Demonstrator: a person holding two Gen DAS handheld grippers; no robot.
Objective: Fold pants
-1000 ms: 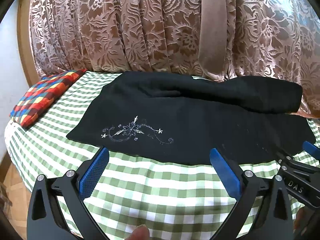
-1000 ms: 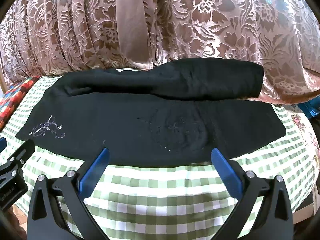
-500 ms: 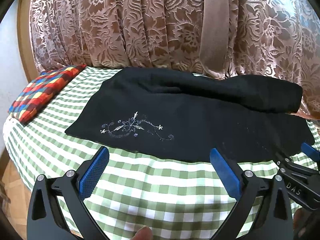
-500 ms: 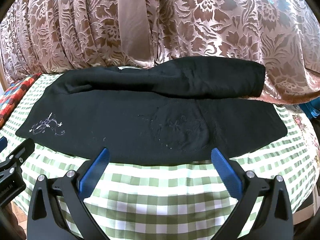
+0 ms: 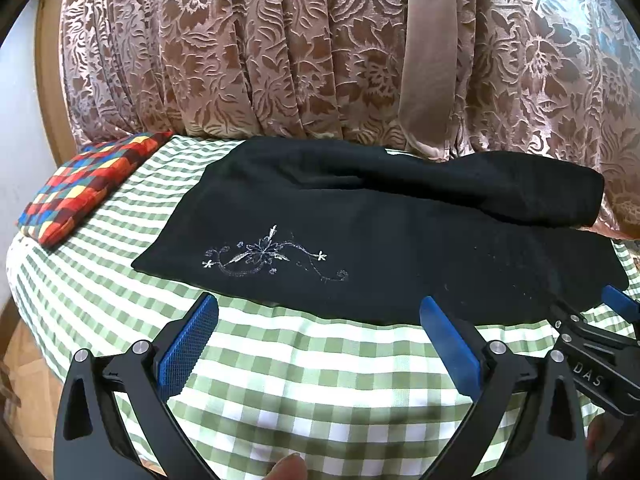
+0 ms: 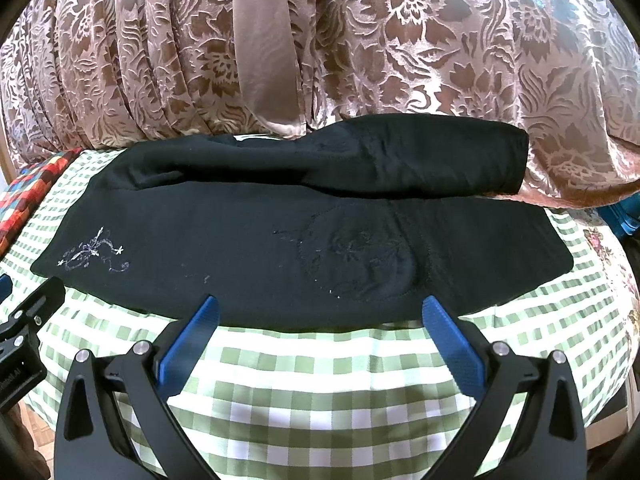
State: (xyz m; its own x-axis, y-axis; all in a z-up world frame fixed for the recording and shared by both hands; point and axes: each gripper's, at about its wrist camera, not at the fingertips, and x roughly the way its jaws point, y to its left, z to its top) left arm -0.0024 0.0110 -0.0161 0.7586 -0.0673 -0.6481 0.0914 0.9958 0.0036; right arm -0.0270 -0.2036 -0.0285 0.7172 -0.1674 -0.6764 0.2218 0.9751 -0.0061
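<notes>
A: What do you have in front of you, biggest first?

B: One pink-brown flowered velvet curtain (image 5: 280,52) hangs across the back. Below it lies one green-and-white checked cloth (image 5: 320,364); you cannot tell whether a bed or a tabletop is under it. On the cloth lies one pair of black fabric pants (image 5: 380,248), stretched sideways, its far part bunched into a long roll against the curtain. You can count two embroidered motifs on it: a white flower spray (image 5: 264,256) near its left end and a darker, faint one (image 6: 360,260) near the middle in the right view. One multicoloured checked cushion (image 5: 88,184) sits at the left edge, apart from the pants.

A: And your two tools?

B: Your black left gripper with blue pads (image 5: 318,332) has its jaws spread wide, holding nothing, hovering over bare checked cloth just short of the pants' near hem. Your right gripper (image 6: 320,328) is spread just as wide, also holding nothing, its blue tips just at the near hem. One fingertip (image 5: 288,468) shows at the bottom of the left view.
</notes>
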